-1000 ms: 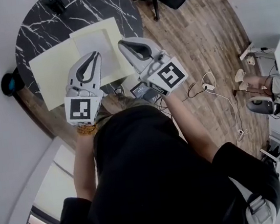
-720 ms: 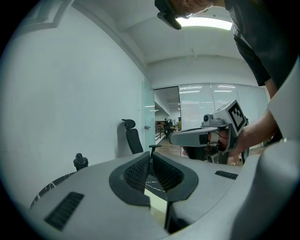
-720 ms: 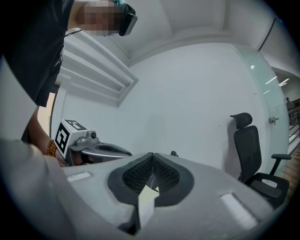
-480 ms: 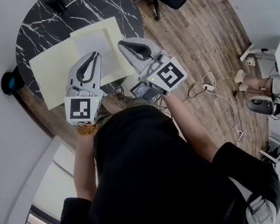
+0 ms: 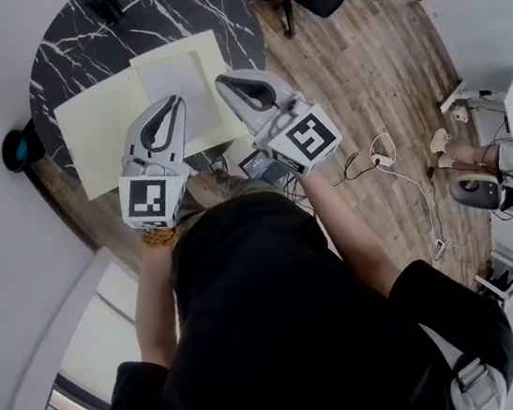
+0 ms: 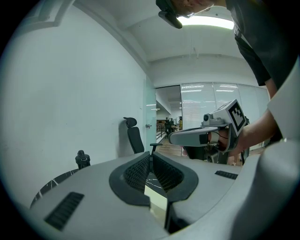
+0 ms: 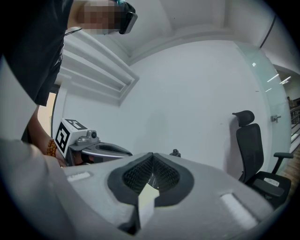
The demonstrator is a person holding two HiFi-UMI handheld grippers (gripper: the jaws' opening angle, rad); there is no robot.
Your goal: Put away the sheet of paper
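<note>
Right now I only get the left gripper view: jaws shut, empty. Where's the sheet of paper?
Observer: The sheet of paper lies flat on the right half of what looks like an open pale yellow folder, on the black marble table.
Operator: Right gripper state?
Observer: The right gripper has its jaws together, with nothing between them.
Operator: Where's my gripper relative to the sheet?
Observer: In the head view the left gripper has its tip over the near part of the sheet.
</note>
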